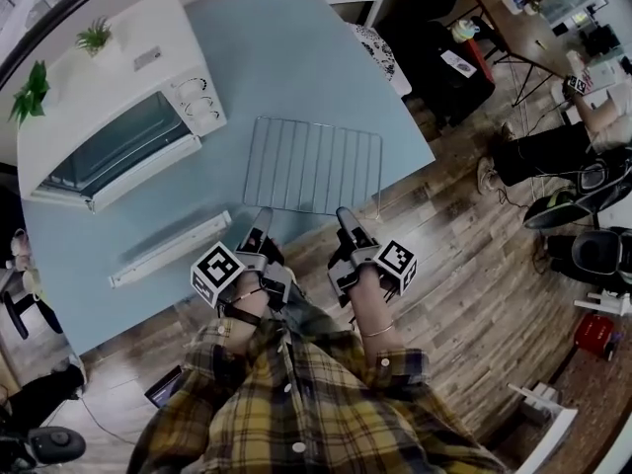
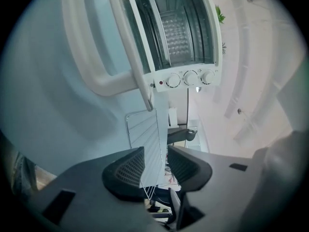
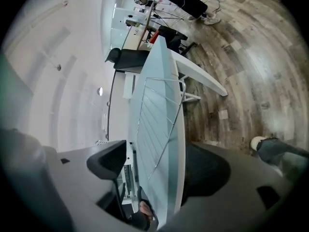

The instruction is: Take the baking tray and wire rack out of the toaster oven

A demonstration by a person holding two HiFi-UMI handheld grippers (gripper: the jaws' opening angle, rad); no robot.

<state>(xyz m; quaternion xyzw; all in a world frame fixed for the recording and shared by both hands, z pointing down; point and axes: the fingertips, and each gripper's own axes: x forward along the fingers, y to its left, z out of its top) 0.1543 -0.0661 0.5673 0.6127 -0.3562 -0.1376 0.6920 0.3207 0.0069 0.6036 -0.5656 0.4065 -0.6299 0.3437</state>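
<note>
Left gripper [image 1: 259, 215]: jaws partly apart. The near edge of the silver rectangular wire rack [image 1: 311, 164] passes between them, lying against one pad with a gap at the other.

Right gripper [image 1: 348, 215]: jaws wide apart, straddling the same edge of the rack and the rim of the pale blue table [image 1: 296, 57], pressing on neither.

The rack lies flat on the table, directly ahead of both grippers. The white toaster oven [image 1: 109, 77] stands beyond and left of the left gripper, its door open. A long white strip [image 1: 168, 250] lies just left of that gripper; what it is cannot be determined.
</note>
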